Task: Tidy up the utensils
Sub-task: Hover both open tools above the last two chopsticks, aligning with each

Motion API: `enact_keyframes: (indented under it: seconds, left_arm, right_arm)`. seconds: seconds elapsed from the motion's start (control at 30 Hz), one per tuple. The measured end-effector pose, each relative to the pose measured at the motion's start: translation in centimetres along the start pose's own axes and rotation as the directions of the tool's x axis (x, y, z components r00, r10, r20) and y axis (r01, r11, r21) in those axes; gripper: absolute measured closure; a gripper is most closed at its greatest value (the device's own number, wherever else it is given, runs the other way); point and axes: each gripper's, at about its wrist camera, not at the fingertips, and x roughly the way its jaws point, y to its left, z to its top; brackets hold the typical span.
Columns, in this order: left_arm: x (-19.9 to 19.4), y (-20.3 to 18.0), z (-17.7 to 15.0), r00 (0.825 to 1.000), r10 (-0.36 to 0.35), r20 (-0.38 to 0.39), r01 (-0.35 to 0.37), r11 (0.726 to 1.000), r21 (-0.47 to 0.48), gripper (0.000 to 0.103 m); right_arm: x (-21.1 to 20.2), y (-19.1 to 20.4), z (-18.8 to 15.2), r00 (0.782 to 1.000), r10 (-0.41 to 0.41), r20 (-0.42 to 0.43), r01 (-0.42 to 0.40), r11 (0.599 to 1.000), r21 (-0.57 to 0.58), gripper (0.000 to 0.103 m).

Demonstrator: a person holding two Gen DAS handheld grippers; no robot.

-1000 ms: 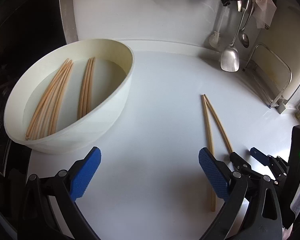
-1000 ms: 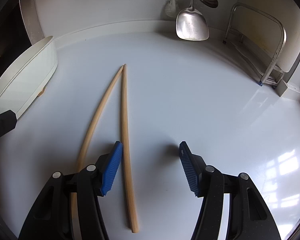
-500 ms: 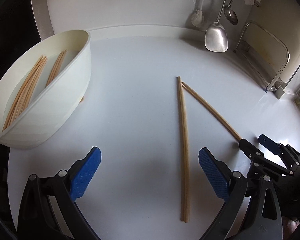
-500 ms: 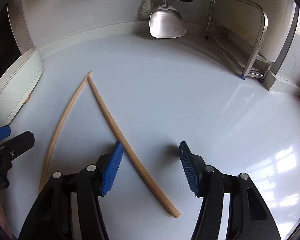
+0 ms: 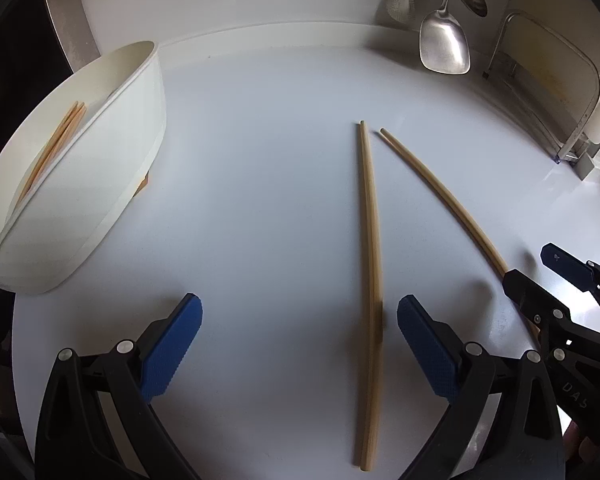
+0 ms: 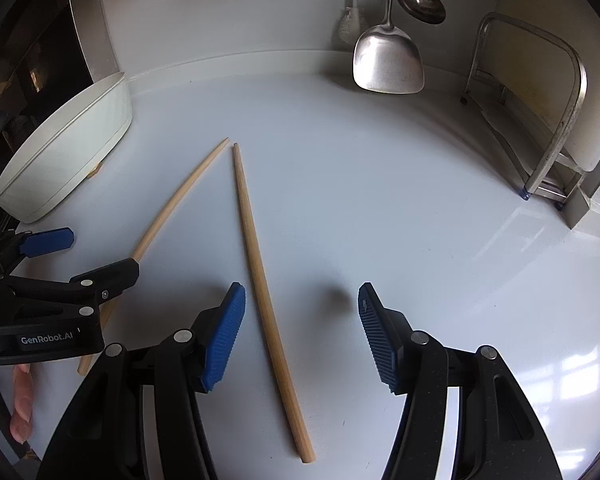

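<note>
Showing left gripper (image 5: pixel 298 344) spread wide, nothing pinched, low over white counter (image 5: pixel 268 184); near chopstick (image 5: pixel 370 240) lying flat between blue pads, close to the right-hand one. Right gripper (image 6: pixel 300 332) likewise spread, empty, straddling far chopstick (image 6: pixel 260 256) beside its left pad. Thin ends of both sticks nearly meeting, thick ends splayed toward the cameras. Off to the left, bowl (image 5: pixel 100 152) with more chopsticks (image 5: pixel 56 144) inside. Against the back wall, hanging spatula (image 6: pixel 388 62), ladle (image 6: pixel 420 2), brush (image 6: pixel 350 26); rack (image 6: pixel 560 120) at right.
</note>
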Motion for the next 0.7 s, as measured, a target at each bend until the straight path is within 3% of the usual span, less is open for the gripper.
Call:
enact_keyframes:
  seconds: [0.27,0.33,0.4,0.57,0.7]
  left_arm:
    - [0.2,0.2,-0.2,1.000,0.002,0.013,-0.001,0.999,-0.033,0.010]
    - [0.0,0.1,-0.3,1.000,0.001,0.028,0.000,1.000,-0.028,0.021]
    - [-0.3,-0.2,-0.3,0.999,-0.003,0.036,0.003,1.000,-0.021,0.030]
    - [-0.7,-1.1,-0.3,0.999,-0.018,0.039,0.018,1.000,0.008,0.054]
    - [-1.1,-1.9,-0.7,0.998,-0.047,0.043,0.045,0.998,0.036,0.090]
  right_arm:
    - [0.7,0.4,0.1,1.000,0.002,-0.013,-0.003,0.999,-0.046,0.050]
    - [0.5,0.7,0.0,1.000,0.012,-0.008,-0.012,0.998,-0.064,0.058]
    - [0.4,1.2,-0.1,1.000,0.021,-0.006,-0.022,0.996,-0.082,0.072]
    - [0.4,1.9,0.0,0.999,0.032,-0.010,-0.033,0.994,-0.106,0.084]
    - [0.4,2.3,0.0,1.000,0.029,-0.012,-0.030,0.992,-0.119,0.096]
